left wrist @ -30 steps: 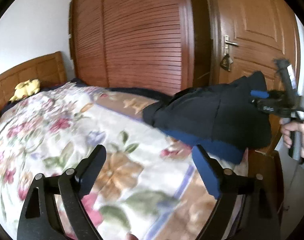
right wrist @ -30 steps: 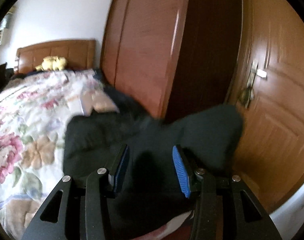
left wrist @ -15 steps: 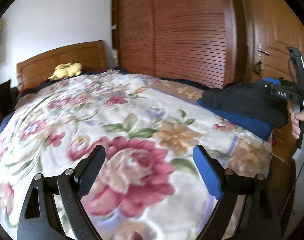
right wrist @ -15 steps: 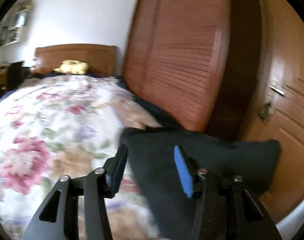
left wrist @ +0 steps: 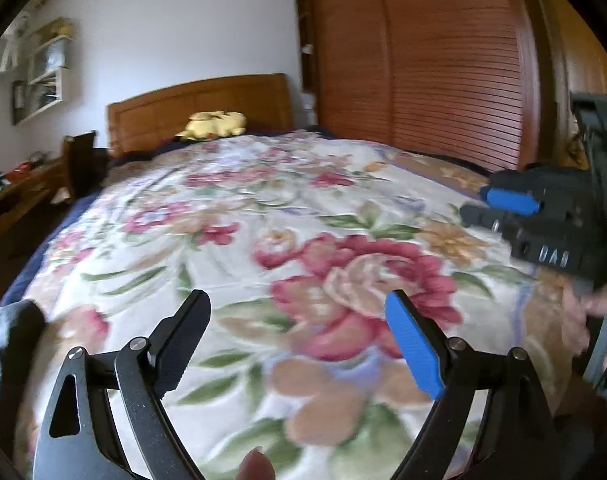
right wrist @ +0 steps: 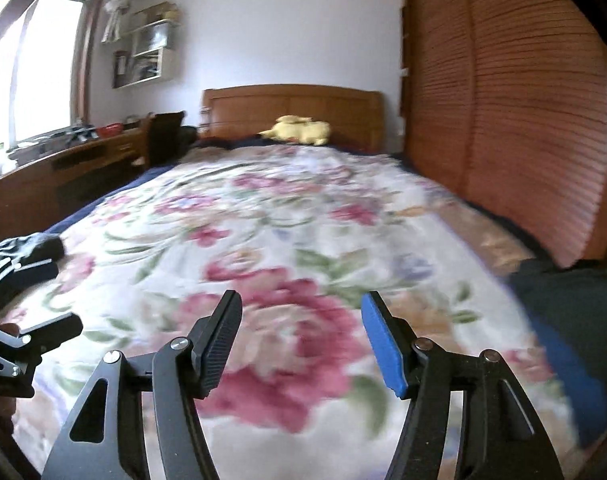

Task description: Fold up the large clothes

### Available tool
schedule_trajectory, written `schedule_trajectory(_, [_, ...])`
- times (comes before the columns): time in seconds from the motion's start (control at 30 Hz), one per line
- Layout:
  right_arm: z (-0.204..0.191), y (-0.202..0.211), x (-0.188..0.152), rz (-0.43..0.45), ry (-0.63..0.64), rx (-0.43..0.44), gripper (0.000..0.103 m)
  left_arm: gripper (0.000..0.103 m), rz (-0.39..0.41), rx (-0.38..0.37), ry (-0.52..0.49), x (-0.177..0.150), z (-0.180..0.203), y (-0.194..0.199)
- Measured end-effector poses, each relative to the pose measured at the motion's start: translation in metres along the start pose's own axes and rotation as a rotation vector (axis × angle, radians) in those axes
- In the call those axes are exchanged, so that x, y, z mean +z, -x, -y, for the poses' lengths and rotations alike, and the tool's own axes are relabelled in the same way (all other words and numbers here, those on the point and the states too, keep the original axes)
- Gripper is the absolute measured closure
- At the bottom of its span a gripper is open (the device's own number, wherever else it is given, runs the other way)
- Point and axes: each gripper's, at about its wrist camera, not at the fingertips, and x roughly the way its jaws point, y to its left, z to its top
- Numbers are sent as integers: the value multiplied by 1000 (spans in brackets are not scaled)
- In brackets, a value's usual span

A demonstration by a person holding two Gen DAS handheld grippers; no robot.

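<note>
A folded dark garment with a blue edge [right wrist: 571, 308] lies at the bed's right front corner in the right wrist view. Another dark crumpled garment [right wrist: 27, 246] lies at the bed's left edge, and shows in the left wrist view [left wrist: 7, 352] at lower left. My left gripper [left wrist: 299, 332] is open and empty above the floral bedspread [left wrist: 303, 240]. My right gripper [right wrist: 301, 336] is open and empty above the same bedspread [right wrist: 287, 220]. The right gripper also shows at the right of the left wrist view [left wrist: 543, 220], and the left gripper at the left edge of the right wrist view [right wrist: 31, 304].
A wooden headboard [right wrist: 291, 112] with a yellow plush toy [right wrist: 299, 130] stands at the far end. Slatted wooden wardrobe doors [right wrist: 523, 120] run along the right side. A wooden desk [right wrist: 63, 164] and dark chair [right wrist: 165, 136] stand on the left under a window.
Both grippers have swung left from the door side toward the bed's middle. The right gripper has left the folded dark garment lying at the right corner.
</note>
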Motion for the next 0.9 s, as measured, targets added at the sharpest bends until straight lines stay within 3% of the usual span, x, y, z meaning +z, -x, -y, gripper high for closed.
schedule_trajectory(0.27, [-29, -36, -10, -13, -18, 116, 39, 13, 20, 111, 90, -20, -49, -1])
schedule_trajectory(0.37, [-31, -58, -13, 8, 7, 115, 39, 13, 27, 126, 116, -29, -62, -6])
schedule_trajectory(0.63, [-37, -72, -28, 58, 25, 126, 39, 13, 7, 160, 133, -44, -80, -21])
schedule_trajectory(0.9, [-43, -92, -33, 35, 13, 144, 39, 13, 26, 169, 153, -46, -86, -14])
